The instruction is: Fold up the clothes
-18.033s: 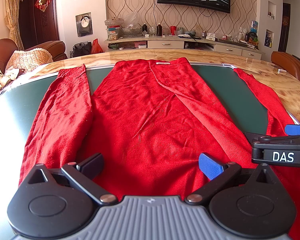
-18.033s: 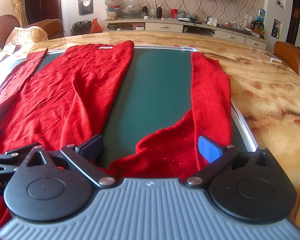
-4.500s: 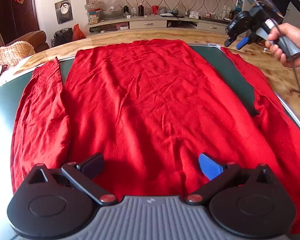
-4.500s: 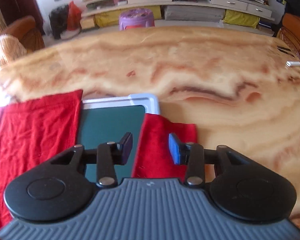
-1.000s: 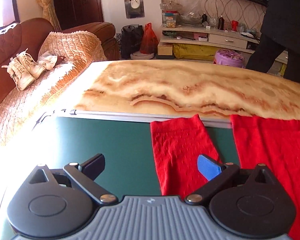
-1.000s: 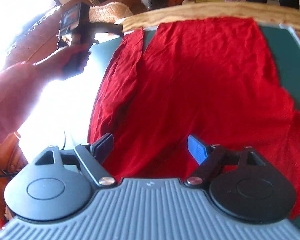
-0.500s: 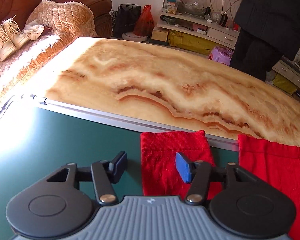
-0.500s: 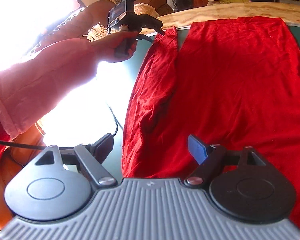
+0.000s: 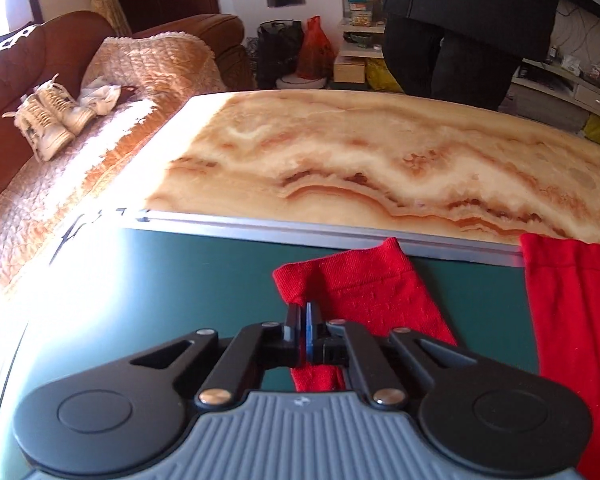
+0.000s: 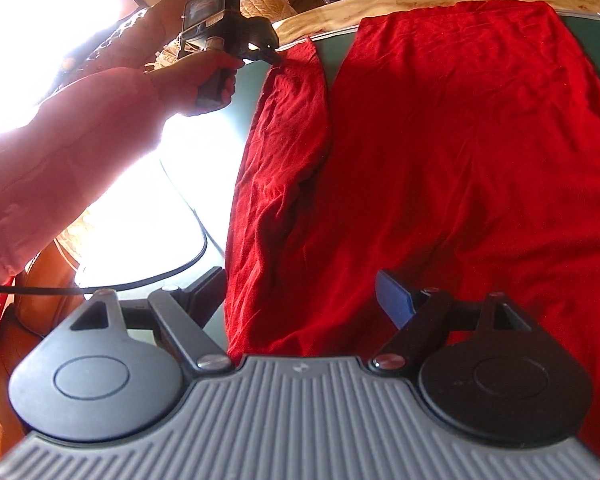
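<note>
Left hand-held gripper [image 9: 305, 330] pinches the cuff of the red sweater's sleeve [image 9: 360, 284], lifting its edge off the green mat [image 9: 180, 280] on the desk [image 9: 380, 160]. Right hand-held gripper [image 10: 300, 294], fingers spread, hovers above the sweater body [image 10: 460, 140], which lies flat.

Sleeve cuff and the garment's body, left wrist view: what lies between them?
A bare strip of green mat separates the sleeve cuff from the red garment body; the right wrist view shows the same gap.

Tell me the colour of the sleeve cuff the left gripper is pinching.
Red sleeve cuff; clearest in the left wrist view.
</note>
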The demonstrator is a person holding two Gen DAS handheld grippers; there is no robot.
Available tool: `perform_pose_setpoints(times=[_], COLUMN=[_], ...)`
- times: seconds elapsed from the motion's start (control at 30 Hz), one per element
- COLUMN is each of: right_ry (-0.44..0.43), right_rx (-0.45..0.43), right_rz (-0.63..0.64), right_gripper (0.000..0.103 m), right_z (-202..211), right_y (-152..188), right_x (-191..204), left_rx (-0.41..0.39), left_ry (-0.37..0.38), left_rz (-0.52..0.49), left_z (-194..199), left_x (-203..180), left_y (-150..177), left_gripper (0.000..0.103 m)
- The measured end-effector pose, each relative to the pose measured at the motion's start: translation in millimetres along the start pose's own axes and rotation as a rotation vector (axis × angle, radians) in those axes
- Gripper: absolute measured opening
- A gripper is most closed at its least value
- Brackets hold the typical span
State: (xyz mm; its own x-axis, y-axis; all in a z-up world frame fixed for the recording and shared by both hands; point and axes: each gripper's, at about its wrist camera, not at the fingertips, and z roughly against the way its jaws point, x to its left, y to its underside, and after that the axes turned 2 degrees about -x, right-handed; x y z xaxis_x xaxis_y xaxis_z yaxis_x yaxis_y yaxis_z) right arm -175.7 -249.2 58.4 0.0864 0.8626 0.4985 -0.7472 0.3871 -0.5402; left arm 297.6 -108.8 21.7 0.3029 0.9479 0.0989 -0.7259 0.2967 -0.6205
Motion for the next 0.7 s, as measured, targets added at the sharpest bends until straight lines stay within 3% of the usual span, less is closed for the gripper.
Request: perform_pose_setpoints(times=[0.17, 0.33, 0.47, 0.7], right_ry=[-0.027, -0.135, -0.134, -0.135], right_rx=[0.021, 0.109, 0.108, 0.183], right_rz=[0.088, 0.224, 0.327, 0.301], right_gripper=[0.089, 0.089, 0.089, 0.089], right_z=[-5.7, -23.7, -34.7, -69.4], right_y=[4.3, 9.8, 14.5, 11.6], right_x=[16.9, 50.4, 74.7, 73.3], left_rx=[-0.017, -0.002, 0.032, 0.09], left_ry=[-0.083, -0.181, -0.232, -0.3], left_rz=[-0.006, -0.008, 0.014, 0.033], left_z=[21.1, 31.8, 36.6, 44.7], left_x=[43.6, 81.2, 112.4, 156.4], left_y=[2.2, 9.0, 24.6, 51.6], left_gripper=[0.002, 0.002, 0.002, 0.002])
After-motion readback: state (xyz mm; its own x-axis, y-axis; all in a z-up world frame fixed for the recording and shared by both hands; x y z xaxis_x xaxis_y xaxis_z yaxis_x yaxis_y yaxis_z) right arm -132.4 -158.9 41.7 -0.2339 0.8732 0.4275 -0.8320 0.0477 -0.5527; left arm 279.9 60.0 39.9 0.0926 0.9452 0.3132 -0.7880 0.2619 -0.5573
